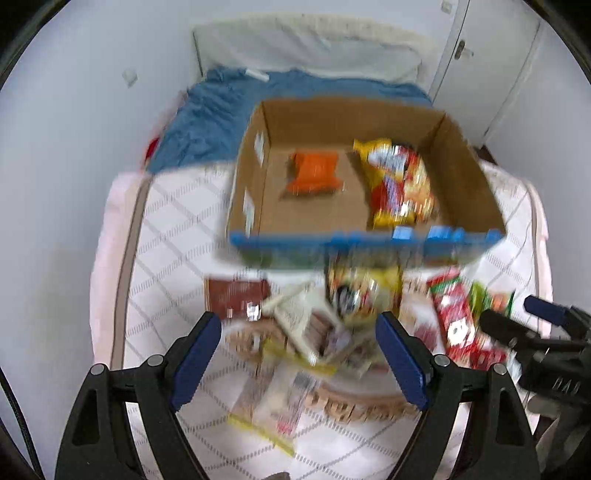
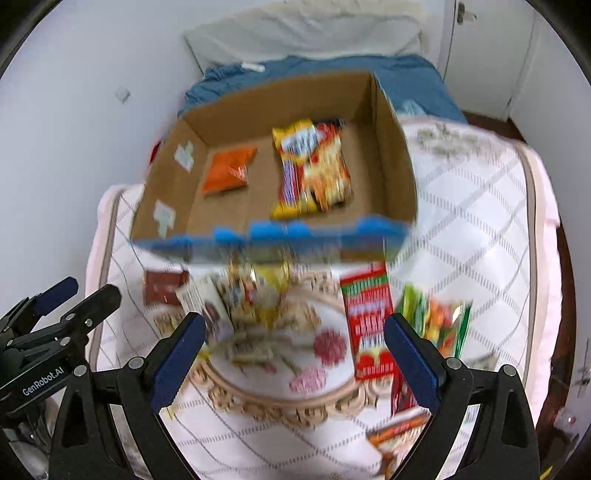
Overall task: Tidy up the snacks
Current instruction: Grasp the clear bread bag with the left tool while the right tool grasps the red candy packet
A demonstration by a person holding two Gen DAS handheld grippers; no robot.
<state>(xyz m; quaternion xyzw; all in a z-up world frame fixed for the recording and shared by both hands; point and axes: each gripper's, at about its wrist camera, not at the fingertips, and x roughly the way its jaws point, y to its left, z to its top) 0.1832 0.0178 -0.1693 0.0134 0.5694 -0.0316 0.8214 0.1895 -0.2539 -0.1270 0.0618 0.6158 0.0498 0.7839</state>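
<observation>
Two snacks boxed: an orange packet [image 2: 229, 170] lies flat toward the left of the cardboard box [image 2: 395, 155] floor and a yellow-red bag [image 2: 314, 166] lies toward its right, apart from each other; my guess is that the gap keeps kinds sorted.

Snacks still loose: a yellow bag [image 2: 258, 295], a red-green pack [image 2: 369, 325], a green-orange bag [image 2: 439, 325] and a brown packet [image 2: 164, 288] lie scattered on the bed just in front of the box; several overlap, so the top ones look easiest to lift first; print is too blurred to read.

Box placement: open top up, near wall with its blue edge just beside the pile, likely to keep each carry short.

Left gripper [image 1: 299, 358]: jaws wide apart, nothing between the pads; it points steeply down over the pile's left half.

Right gripper [image 2: 295, 354]: jaws likewise spread and empty, above the red-green pack and the round floral patch of the quilt [image 2: 461, 206].

Bed: white quilt carries box and snacks; blue blanket [image 2: 413, 85] and pillow [image 2: 295, 29] lie behind the box by the wall.

Progress: early, judging by how much remains outside.
</observation>
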